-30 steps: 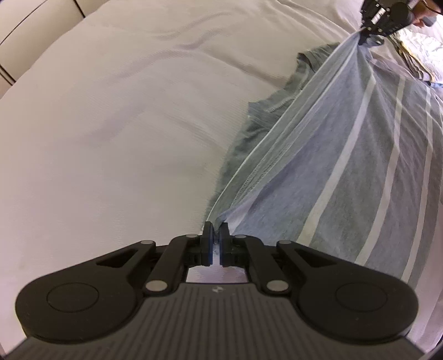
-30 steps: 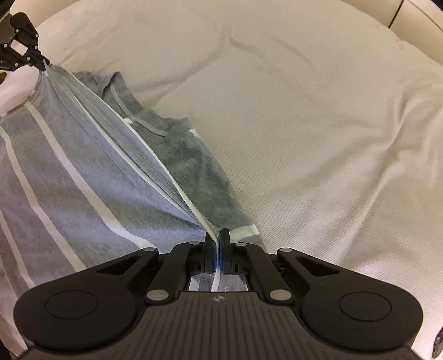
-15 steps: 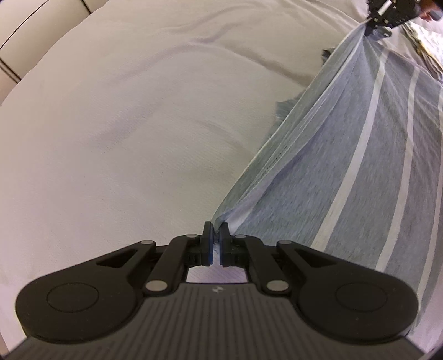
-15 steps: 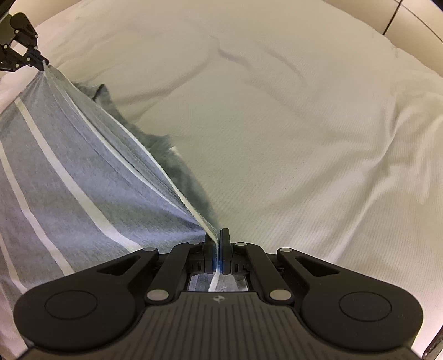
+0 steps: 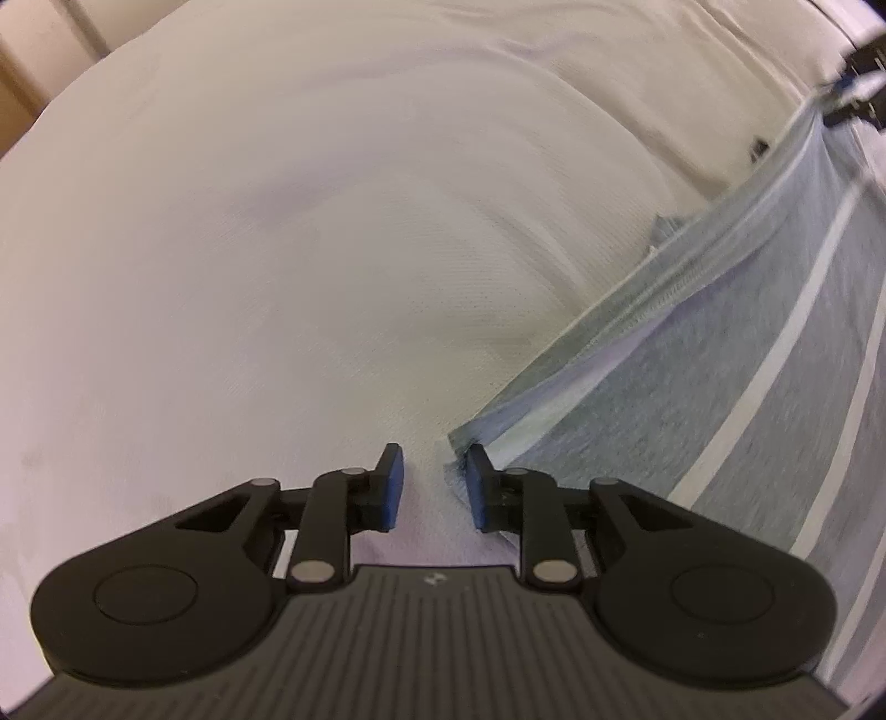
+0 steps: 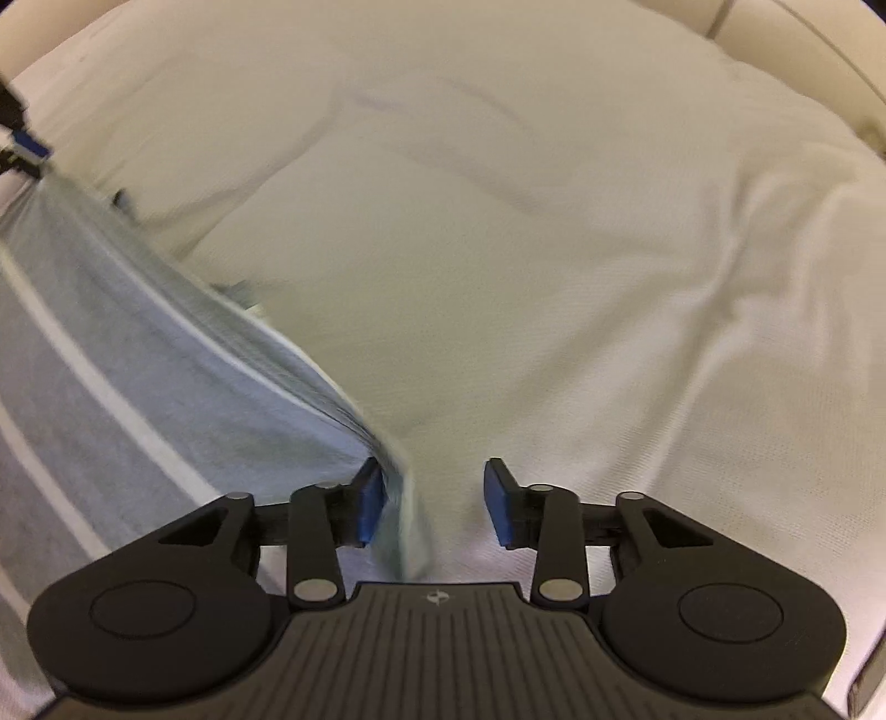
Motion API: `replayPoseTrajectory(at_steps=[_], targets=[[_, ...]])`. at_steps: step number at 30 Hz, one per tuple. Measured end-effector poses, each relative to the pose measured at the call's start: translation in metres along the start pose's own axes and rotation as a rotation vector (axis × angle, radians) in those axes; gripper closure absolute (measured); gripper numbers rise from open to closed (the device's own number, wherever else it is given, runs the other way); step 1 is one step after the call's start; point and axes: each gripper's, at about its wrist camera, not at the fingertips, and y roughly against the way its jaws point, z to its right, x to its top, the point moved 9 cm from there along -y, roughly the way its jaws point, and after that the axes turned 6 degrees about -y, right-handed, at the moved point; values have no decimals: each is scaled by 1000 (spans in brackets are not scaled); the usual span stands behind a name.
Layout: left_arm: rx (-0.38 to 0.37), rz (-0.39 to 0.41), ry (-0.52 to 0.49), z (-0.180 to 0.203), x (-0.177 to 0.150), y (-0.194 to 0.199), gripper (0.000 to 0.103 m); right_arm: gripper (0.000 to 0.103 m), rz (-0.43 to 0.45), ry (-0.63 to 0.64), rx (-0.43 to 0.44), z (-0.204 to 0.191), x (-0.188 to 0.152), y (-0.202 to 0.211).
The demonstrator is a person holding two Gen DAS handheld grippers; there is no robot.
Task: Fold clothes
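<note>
A grey garment with white stripes [image 5: 720,399] lies on the white bed sheet, at the right of the left wrist view and at the left of the right wrist view [image 6: 138,387]. Its folded edge runs straight between my two grippers. My left gripper [image 5: 431,487] is open, with a corner of the garment against its right finger [image 5: 477,487]. My right gripper [image 6: 433,501] is open, with the other corner against its left finger [image 6: 370,501]. Each gripper shows small and blurred at the far end of the other's view.
The white bed sheet [image 5: 277,249] fills most of both views, with soft wrinkles [image 6: 692,266]. Beige panels show beyond the bed's far edge [image 6: 803,50].
Both grippers were shut on the garment's corners and have opened. The raised, taut edge has come down toward the sheet, covering the darker part beneath.
</note>
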Motion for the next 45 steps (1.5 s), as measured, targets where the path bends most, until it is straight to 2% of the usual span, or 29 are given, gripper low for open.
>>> replayPoseTrajectory(at_steps=[4,8,12,17,20,23,25,28,30,33,35,37,39,41,43,45], targets=[[39,-6,48,-7,-13,7,82,64,35,-159,0,18,-10,15],[36,25,72,3,-16,22,83,64,37,-234,-1,22,-22,24],[-56,56,-2,42,-10,28,83,64,38,-226,63,-5,-30,31],[-171,40,-108,104,9,4,83,64,12,-180,194,-52,-30,20],[-185,29,-118,113,20,-16,83,64,-4,-125,253,-80,-18,5],[-144,92,-54,96,41,-25,83,63,-18,-47,269,-98,-5,-7],[-79,169,45,73,57,-18,83,60,-4,11,259,-106,12,-15],[-22,246,172,43,68,-1,83,60,121,4,182,-93,44,-13],[-32,268,189,38,67,11,83,60,186,-70,145,-77,55,-3],[-110,264,127,60,61,19,83,60,212,-149,175,-71,51,15],[-175,232,46,87,53,13,83,60,171,-143,246,-86,36,21],[-224,197,-34,112,47,4,83,60,90,-87,348,-115,15,16],[-236,170,-92,127,46,-10,83,62,20,-16,418,-142,0,6],[-248,143,-150,142,45,-24,83,63,-19,25,449,-160,-6,-6],[-214,166,-123,136,54,-31,83,64,-18,22,444,-162,1,-19],[-159,204,-60,122,66,-34,83,64,40,23,378,-148,20,-24]])
